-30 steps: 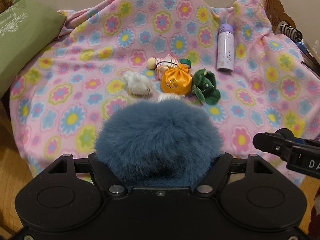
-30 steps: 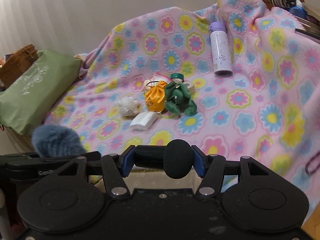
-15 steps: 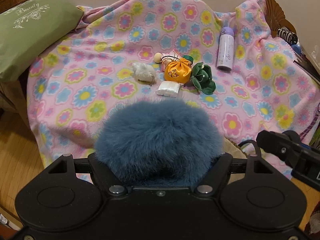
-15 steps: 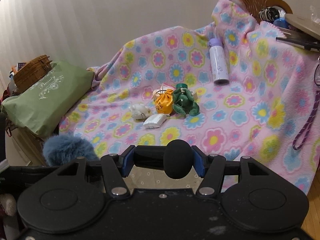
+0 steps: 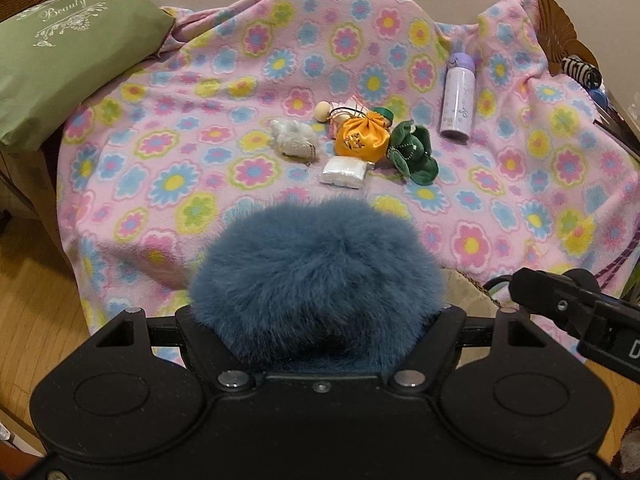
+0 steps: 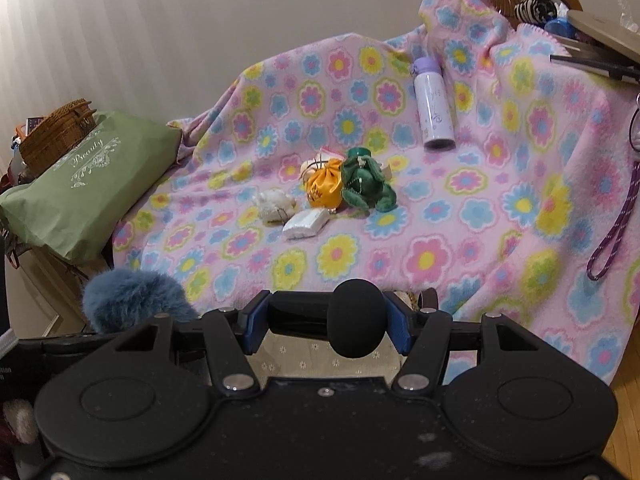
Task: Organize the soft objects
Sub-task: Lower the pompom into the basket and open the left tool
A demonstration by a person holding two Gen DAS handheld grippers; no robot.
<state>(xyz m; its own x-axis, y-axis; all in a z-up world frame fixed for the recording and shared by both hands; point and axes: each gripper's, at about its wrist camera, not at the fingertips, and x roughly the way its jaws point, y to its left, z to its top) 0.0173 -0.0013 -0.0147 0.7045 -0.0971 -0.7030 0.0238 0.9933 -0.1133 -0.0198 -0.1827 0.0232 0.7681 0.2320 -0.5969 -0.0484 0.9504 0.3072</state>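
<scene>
A cluster of soft things lies mid-blanket: an orange pouch point(image 5: 361, 142) point(image 6: 325, 189), a green plush point(image 5: 412, 151) point(image 6: 366, 184), a white fluffy toy point(image 5: 294, 137) point(image 6: 274, 206) and a white packet point(image 5: 345, 172) point(image 6: 306, 224). A blue furry windscreen point(image 5: 318, 284) covers my left gripper's front, so its fingers are hidden. A black foam ball point(image 6: 358, 322) sits in front of my right gripper; blue pads point(image 6: 253, 326) stand wide apart with nothing between them. Both grippers are held back off the blanket's front edge.
A pink flowered blanket point(image 5: 200, 184) covers the surface. A lilac bottle point(image 5: 458, 96) point(image 6: 434, 106) lies at the back right. A green "Beauty" bag point(image 5: 60, 60) and a wicker basket point(image 6: 56, 136) stand at the left. A purple cord point(image 6: 616, 224) hangs at the right. Wooden floor point(image 5: 28, 300) lies below.
Both grippers have pulled back and up from the blanket; the cluster now looks smaller and farther, and more of the floor and the blanket's edge shows.
</scene>
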